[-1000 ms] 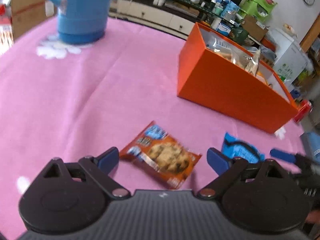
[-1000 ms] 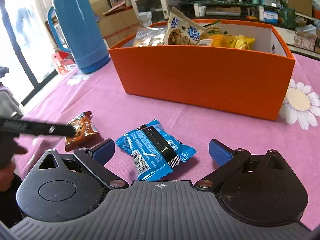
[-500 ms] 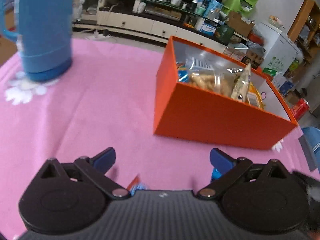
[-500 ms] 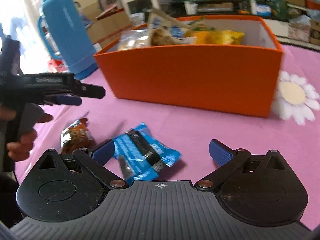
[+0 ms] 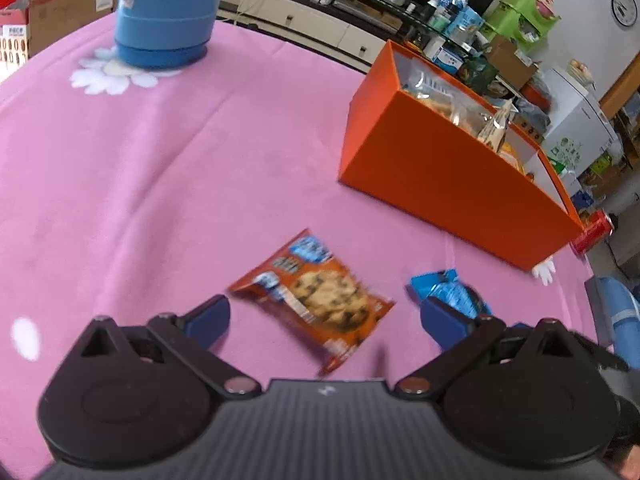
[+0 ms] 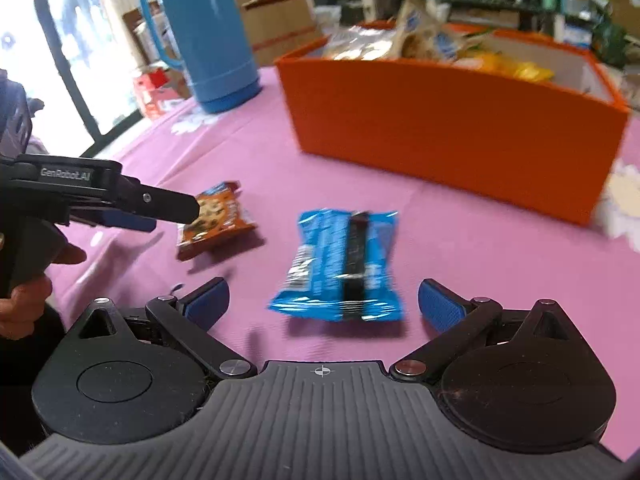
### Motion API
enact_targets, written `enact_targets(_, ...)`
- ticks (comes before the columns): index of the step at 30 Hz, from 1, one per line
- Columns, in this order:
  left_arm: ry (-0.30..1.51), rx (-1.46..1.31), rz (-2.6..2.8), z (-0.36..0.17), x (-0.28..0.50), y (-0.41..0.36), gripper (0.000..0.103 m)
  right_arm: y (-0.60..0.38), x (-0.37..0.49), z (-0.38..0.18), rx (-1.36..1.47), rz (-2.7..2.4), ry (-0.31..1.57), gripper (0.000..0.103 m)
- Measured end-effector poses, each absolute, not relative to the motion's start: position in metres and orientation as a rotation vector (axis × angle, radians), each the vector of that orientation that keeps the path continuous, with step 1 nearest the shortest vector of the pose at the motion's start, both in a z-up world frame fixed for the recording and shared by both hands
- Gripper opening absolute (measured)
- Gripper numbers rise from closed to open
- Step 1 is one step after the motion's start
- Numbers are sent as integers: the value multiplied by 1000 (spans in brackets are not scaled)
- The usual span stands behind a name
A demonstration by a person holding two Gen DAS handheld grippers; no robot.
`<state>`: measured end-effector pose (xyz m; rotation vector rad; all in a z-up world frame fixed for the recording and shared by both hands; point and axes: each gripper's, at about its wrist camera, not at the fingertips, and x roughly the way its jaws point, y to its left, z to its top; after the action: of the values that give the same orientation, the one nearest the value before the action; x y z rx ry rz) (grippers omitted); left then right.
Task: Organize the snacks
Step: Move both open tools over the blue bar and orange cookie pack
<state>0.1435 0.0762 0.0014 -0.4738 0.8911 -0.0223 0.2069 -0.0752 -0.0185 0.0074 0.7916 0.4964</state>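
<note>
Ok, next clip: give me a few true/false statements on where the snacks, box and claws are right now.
1. Both claws are open and hold nothing. True: left claw, right claw.
2. The cookie packet lies inside the orange box. False: it lies on the pink cloth, apart from the box.
3. The blue packet lies on the cloth ahead of the right claw. True.
4. The box is empty. False: several snack bags show above its rim.
5. The blue flask lies on its side. False: it stands upright.
</note>
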Motion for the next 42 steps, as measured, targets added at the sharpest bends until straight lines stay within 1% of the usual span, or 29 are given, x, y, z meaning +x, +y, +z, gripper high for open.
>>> enact_targets(4, 890, -530, -41, 1, 169, 70, 101, -102, 220, -17, 147, 431, 807, 92)
enact_targets(9, 909, -426, -54, 7, 205, 62, 100, -125, 227, -19, 241, 386, 815, 92)
enact_targets(12, 889, -292, 0, 11, 189, 54, 101, -122, 227, -17, 214, 384, 801, 92)
enact_targets(17, 890, -103, 17, -3, 163, 44, 101, -91, 230, -20, 113, 442, 810, 92)
enact_targets(23, 896, -131, -16, -14, 171, 48, 101, -57, 236, -27, -8, 441, 812, 92)
enact_targets(27, 875, -35, 9, -19, 173, 34, 101, -48, 236, -34, -72, 408, 804, 86)
enact_targets(31, 867, -8, -21, -19, 169, 27, 101, -40, 235, -39, -172, 399, 785, 86)
enact_targets(37, 856, -7, -20, -22, 168, 27, 100, -68, 236, -38, -135, 303, 793, 86)
enact_targets(38, 857, -6, -18, -22, 167, 26, 100, -74, 236, -38, -121, 277, 797, 85)
enact_targets(40, 861, -6, -11, -22, 167, 27, 99, -86, 235, -36, -94, 239, 802, 80)
enact_targets(42, 862, -16, -2, -20, 166, 27, 98, -89, 234, -33, -68, 260, 805, 78)
